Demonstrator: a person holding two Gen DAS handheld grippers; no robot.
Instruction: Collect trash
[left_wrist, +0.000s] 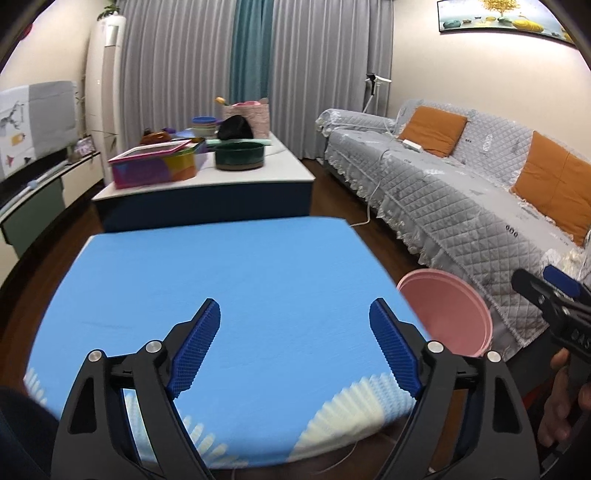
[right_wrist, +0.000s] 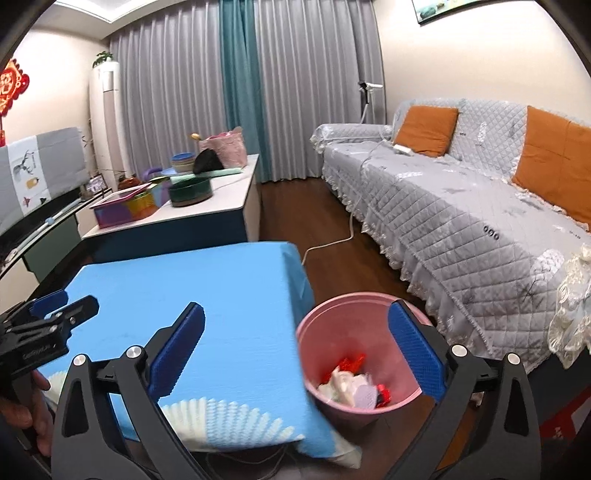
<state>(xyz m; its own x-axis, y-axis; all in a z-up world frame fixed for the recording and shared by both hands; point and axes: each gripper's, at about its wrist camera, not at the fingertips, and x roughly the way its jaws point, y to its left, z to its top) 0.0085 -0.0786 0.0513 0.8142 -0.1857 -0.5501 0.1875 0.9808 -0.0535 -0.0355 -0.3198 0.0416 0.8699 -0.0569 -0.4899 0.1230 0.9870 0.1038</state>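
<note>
A pink trash bin (right_wrist: 332, 325) stands on the floor at the right corner of the table with the blue cloth (right_wrist: 192, 288). Inside it lies trash (right_wrist: 351, 384): red, white and pale crumpled pieces. My right gripper (right_wrist: 295, 339) is open above the table's right edge and the bin, nothing between its blue pads. My left gripper (left_wrist: 295, 336) is open over the blue cloth (left_wrist: 229, 280), also holding nothing. The bin's rim (left_wrist: 447, 310) shows right of the table in the left wrist view. Each view catches the other gripper at its edge: the right one (left_wrist: 546, 295), the left one (right_wrist: 55, 310).
A grey quilted sofa (right_wrist: 461, 221) with orange cushions runs along the right. Behind the blue table, a low white table (left_wrist: 207, 181) carries a colourful box, a dark green bowl and other items. A white cable (right_wrist: 332, 240) lies on the wooden floor. A person's hand (left_wrist: 557, 398) holds the right gripper.
</note>
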